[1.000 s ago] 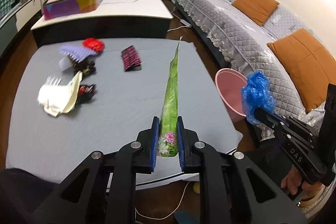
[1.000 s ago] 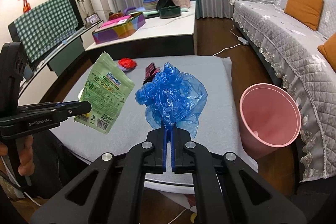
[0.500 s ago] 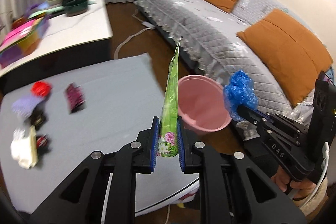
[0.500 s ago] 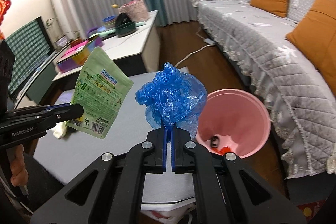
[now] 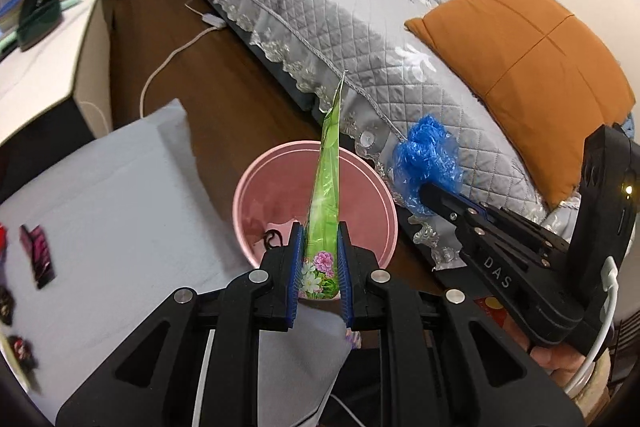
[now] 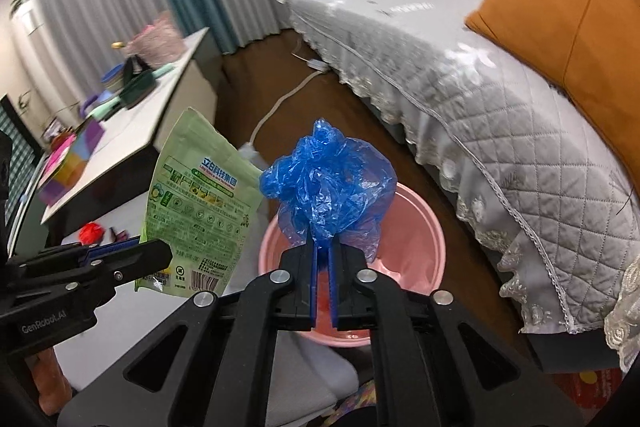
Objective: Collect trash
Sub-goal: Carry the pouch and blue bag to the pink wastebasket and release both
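Note:
My left gripper is shut on a flat green pouch, held edge-on above the pink bin. The pouch's printed face shows in the right wrist view. My right gripper is shut on a crumpled blue plastic bag and holds it over the pink bin. The blue bag also shows in the left wrist view, just right of the bin. Some dark and red scraps lie in the bin.
The grey-covered table is left of the bin, with a dark red wrapper and other scraps at its left edge. A grey sofa with orange cushions runs behind. A white table with boxes stands at the back left.
Both grippers have swung right from over the table to over the pink bin, each holding its item. The bin now lies directly under the pouch and the blue bag.

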